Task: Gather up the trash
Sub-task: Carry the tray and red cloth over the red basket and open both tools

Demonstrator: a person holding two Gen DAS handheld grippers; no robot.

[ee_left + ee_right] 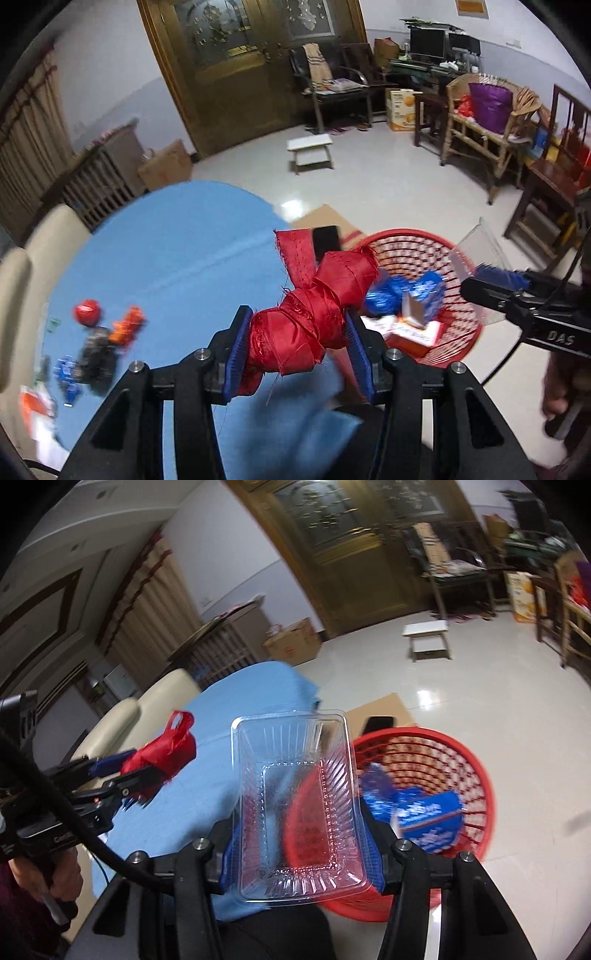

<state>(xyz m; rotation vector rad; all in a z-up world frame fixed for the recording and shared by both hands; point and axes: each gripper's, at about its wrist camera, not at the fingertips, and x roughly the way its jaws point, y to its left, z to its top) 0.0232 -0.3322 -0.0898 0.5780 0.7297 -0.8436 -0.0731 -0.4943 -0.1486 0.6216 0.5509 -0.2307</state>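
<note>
My left gripper (299, 347) is shut on a knotted red cloth bag (314, 302), held above the edge of the blue table (177, 258); it also shows in the right wrist view (162, 753). My right gripper (299, 834) is shut on a clear plastic tray (295, 797), held over the near rim of the red basket (461, 760). The right gripper with the tray shows in the left wrist view (476, 254), over the basket (458, 332). The basket holds blue wrappers (391, 291) and small boxes (428, 819).
Small trash pieces (99, 332) lie on the table's left part. A cream chair (147, 705) stands beyond the table. Flat cardboard with a black phone (325, 240) lies on the floor by the basket. A white stool (312, 149) stands farther off.
</note>
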